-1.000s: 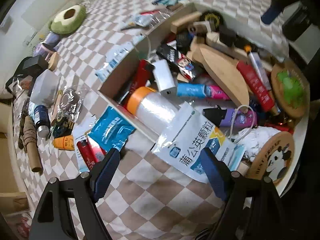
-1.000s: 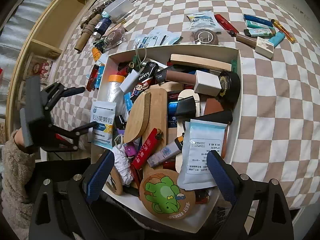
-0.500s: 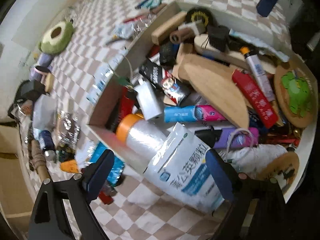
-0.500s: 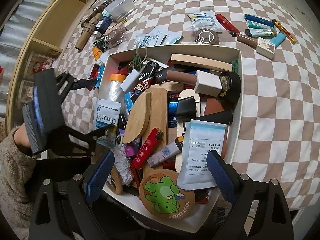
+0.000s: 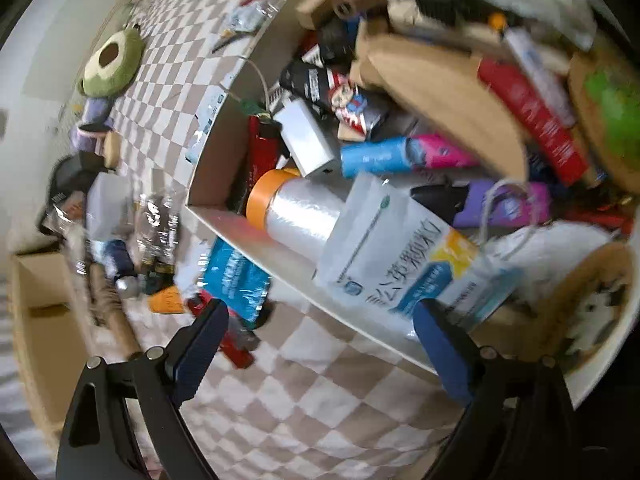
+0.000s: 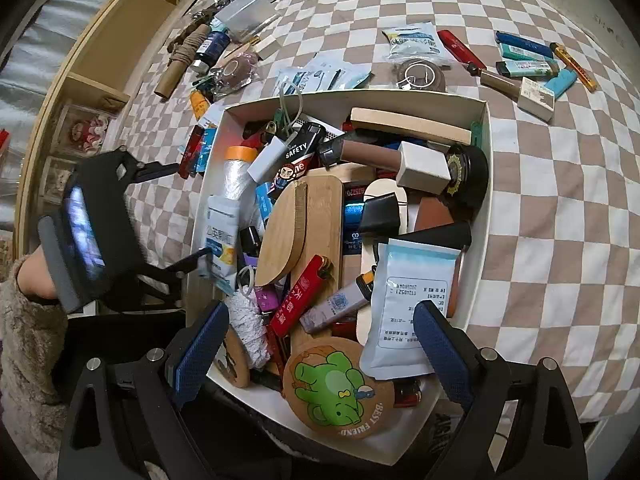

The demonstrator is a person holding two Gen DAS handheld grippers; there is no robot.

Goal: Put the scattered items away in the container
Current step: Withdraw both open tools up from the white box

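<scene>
We are between items: the white box on the checkered tabletop is already heaped, and the white sachet with blue print lies just inside its near-left wall, half over the rim, with nothing gripping it. The left gripper hangs over that wall, its jaws opening and bare; in the right view one fingertip sits right at the sachet, and we cannot tell whether it touches. The right gripper hovers above the near end of the box, jaws spread and bare. Plenty remains outside: the blue packet and red lighters just beside the left wall, and more lighters beyond the far wall. We judge the next move is to swing the left gripper outward to the blue packet, come down with the jaws astride it, and pinch its thin edge.
</scene>
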